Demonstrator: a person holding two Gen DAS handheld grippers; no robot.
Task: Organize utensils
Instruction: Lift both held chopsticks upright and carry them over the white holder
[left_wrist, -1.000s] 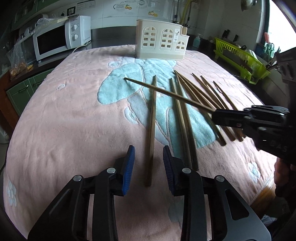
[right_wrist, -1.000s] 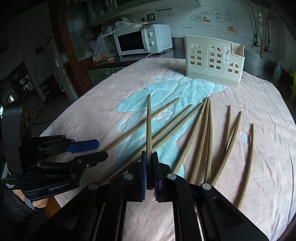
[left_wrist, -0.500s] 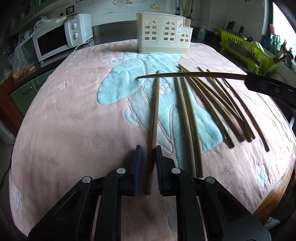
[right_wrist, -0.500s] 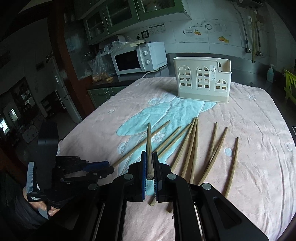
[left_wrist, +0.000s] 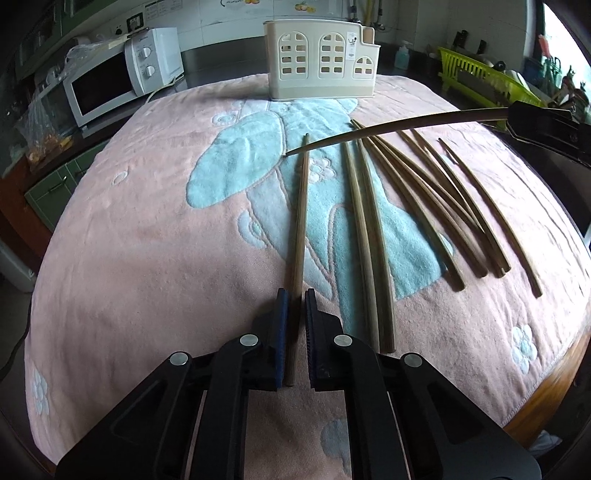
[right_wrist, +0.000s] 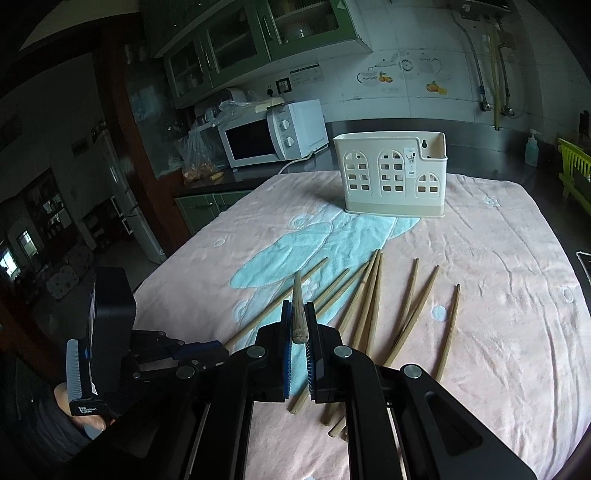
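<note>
The left gripper (left_wrist: 294, 295) sits low over the near edge of the pink towel (left_wrist: 147, 240), its blue-padded fingers (left_wrist: 281, 314) closed in on the thick end of a wooden chopstick (left_wrist: 300, 206). That chopstick runs straight between the pads, its butt end reaching back past the fingertips toward the camera and its thin tip pointing away toward the cream utensil holder (left_wrist: 321, 61), which stands upright at the far edge of the towel; most of its length lies along the cloth. The right gripper (right_wrist: 298, 321) is clenched on a second chopstick (right_wrist: 297, 310), held clear of the towel, with the blunt end just behind the fingertips and the taper pointing forward toward the holder. In the left wrist view this raised chopstick (left_wrist: 399, 129) crosses above the loose ones, its tip hanging just over the tip of the one in the left grip. The remaining chopsticks (left_wrist: 424, 199) lie fanned on the towel toward its right edge, several overlapping at their far tips. A white microwave (right_wrist: 273, 134) stands on the counter beyond the towel's far left corner.
</note>
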